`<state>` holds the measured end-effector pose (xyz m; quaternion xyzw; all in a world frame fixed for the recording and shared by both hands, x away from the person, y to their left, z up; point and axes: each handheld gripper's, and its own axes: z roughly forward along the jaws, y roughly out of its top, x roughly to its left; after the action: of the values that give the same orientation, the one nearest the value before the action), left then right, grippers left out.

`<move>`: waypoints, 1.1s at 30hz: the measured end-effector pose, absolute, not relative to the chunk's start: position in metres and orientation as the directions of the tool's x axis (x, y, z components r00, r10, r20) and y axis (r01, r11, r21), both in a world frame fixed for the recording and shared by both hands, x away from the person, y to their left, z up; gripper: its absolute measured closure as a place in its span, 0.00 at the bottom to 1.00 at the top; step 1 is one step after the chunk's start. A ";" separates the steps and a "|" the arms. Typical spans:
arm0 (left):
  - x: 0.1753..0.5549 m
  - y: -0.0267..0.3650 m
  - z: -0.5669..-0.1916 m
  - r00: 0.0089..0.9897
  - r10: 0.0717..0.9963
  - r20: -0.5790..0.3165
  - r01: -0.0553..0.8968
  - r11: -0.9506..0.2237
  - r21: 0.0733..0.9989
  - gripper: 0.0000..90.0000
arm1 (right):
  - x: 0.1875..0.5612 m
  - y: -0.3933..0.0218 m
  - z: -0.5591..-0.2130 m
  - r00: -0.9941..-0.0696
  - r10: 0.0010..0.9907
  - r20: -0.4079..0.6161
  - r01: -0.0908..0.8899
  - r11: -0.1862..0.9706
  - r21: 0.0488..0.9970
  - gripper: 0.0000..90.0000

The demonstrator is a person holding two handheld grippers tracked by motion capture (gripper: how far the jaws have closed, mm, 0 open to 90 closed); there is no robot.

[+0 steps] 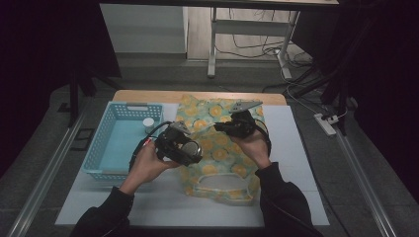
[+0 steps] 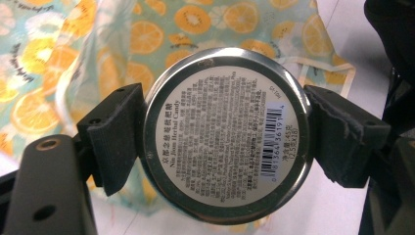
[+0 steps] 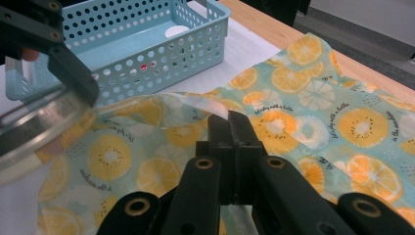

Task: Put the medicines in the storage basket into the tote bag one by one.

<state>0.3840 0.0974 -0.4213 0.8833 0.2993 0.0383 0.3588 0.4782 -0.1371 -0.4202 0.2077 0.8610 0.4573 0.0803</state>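
l gripper point(image 2: 227, 134) clamps round candy tin point(image 2: 226, 132) above fruit-print bag point(image 1: 217, 143); r gripper point(image 3: 230, 125) pinched shut on bag's edge; tin not yet in, prob bagging's left

Left gripper point(image 1: 190, 150) holds tin point(image 1: 189, 149) over bag point(image 1: 217, 143).

Teal, orange-slice-patterned bag point(image 1: 217, 143), light blue perforated basket point(image 1: 114, 143), silver tin point(image 2: 226, 132), black fingers point(image 2: 116, 134).
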 end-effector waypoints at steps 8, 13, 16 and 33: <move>0.396 0.077 -0.429 0.824 0.551 -0.130 0.493 -0.585 0.645 0.22 | 0.478 -0.137 -0.420 -0.900 0.432 0.055 0.286 0.491 0.823 1.00; 0.403 0.067 -0.439 0.828 0.548 -0.121 0.489 -0.600 0.633 0.22 | 0.479 -0.138 -0.421 -0.898 0.436 0.056 0.289 0.488 0.824 1.00; 0.408 0.061 -0.443 0.828 0.549 -0.116 0.488 -0.603 0.631 0.22 | 0.480 -0.138 -0.422 -0.897 0.438 0.059 0.292 0.487 0.823 1.00; 0.437 0.044 -0.472 0.795 0.601 -0.083 0.519 -0.603 0.605 0.22 | 0.481 -0.135 -0.427 -0.896 0.442 0.054 0.296 0.500 0.814 1.00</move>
<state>0.4373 0.0438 -0.4717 0.8931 0.3134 0.0644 0.3163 0.4815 -0.1349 -0.4266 0.2137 0.8624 0.4518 0.0807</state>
